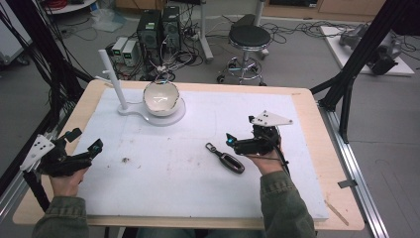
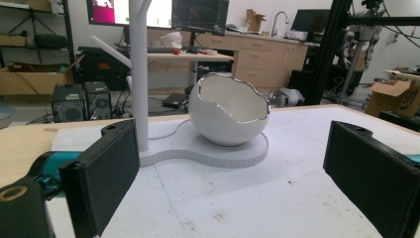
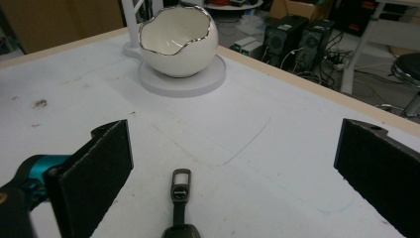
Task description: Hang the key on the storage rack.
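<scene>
Two grippers stand wide open: the right gripper (image 1: 233,140) has the key fob (image 1: 226,158) lying on the mat just below its spread jaws, the left gripper (image 1: 84,142) holds nothing, well apart from it.

Free room on the counter (image 1: 307,163): the white mat is bare between the left gripper (image 1: 84,146) and the key fob (image 1: 227,159), and from the fob up to the egg-shaped bowl (image 1: 160,98). Obstacles: the bowl on its round base, with the upright white post (image 1: 113,78) just beside it at the far left. The right gripper (image 1: 237,140), fingers spread wide, sits close to the fob, with open mat ahead.
</scene>
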Tool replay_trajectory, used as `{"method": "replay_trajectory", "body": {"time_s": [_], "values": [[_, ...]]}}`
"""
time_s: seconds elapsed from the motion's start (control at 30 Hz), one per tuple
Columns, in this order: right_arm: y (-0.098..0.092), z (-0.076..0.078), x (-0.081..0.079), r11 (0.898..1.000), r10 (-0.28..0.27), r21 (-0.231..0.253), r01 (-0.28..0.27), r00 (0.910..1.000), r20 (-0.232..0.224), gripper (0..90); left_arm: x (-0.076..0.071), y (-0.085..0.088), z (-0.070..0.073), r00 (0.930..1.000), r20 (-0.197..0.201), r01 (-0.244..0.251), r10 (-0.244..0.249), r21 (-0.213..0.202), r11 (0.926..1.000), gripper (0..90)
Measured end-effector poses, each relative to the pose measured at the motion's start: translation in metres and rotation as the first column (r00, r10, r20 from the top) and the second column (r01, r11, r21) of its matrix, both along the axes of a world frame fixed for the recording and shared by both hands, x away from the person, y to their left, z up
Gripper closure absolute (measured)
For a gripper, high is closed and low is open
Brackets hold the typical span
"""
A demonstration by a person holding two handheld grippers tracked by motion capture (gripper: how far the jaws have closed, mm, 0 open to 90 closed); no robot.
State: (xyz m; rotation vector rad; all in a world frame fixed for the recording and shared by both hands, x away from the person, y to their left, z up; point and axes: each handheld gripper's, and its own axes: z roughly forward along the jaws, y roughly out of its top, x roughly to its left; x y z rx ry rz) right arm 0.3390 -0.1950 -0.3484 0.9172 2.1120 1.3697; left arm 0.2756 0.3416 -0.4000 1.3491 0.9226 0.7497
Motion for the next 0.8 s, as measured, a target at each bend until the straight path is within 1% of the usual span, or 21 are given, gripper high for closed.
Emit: {"method": "replay_trajectory", "body": {"time_s": [0.03, 0.23, 0.33, 0.37, 0.43, 0.6, 0.63, 0.77, 0.8], "values": [[0.0, 0.0, 0.0, 1.0, 0.0, 0.0, 0.0, 1.0, 0.0, 0.9, 0.0, 0.0, 0.0, 1.0, 0.001, -0.002, 0.002, -0.002, 1.0, 7.7], [0.011, 0.0, 0.008, 0.998, 0.026, -0.05, -0.027, 0.9993, -0.027, 0.9, 0.0, 0.001, 0.0, 1.0, -0.003, 0.001, -0.001, -0.004, 1.0, 7.7], [0.015, 0.0, 0.015, 0.997, 0.032, -0.072, -0.036, 0.998, -0.055, 0.9, 0.0, 0.0, 0.0, 1.0, -0.004, 0.005, -0.005, -0.005, 1.0, 7.7], [0.019, -0.001, 0.019, 0.995, 0.037, -0.091, -0.044, 0.9968, -0.071, 0.9, 0.0, 0.0, 0.0, 1.0, -0.008, 0.004, -0.004, -0.001, 1.0, 7.7], [0.021, -0.002, 0.022, 0.994, 0.041, -0.1, -0.048, 0.996, -0.079, 0.9, 0.0, 0.0, 0.0, 0.9999, -0.009, 0.006, -0.006, -0.005, 1.0, 7.7], [0.031, -0.008, 0.035, 0.986, 0.042, -0.155, -0.064, 0.989, -0.142, 0.9, 0.0, -0.001, -0.001, 0.9999, -0.009, 0.012, -0.012, -0.003, 0.9999, 7.7], [0.034, -0.009, 0.037, 0.983, 0.046, -0.17, -0.071, 0.9883, -0.146, 0.9, 0.0, -0.001, -0.001, 0.9999, -0.009, 0.013, -0.013, -0.003, 0.9999, 7.7], [0.044, -0.016, 0.045, 0.973, 0.05, -0.214, -0.09, 0.9815, -0.185, 0.9, 0.001, 0.0, -0.001, 0.9998, -0.007, 0.017, -0.017, -0.014, 0.9998, 7.7], [0.047, -0.018, 0.048, 0.968, 0.056, -0.23, -0.102, 0.9783, -0.199, 0.9, 0.001, 0.0, -0.001, 0.9998, -0.007, 0.016, -0.016, -0.014, 0.9998, 7.7]]}}
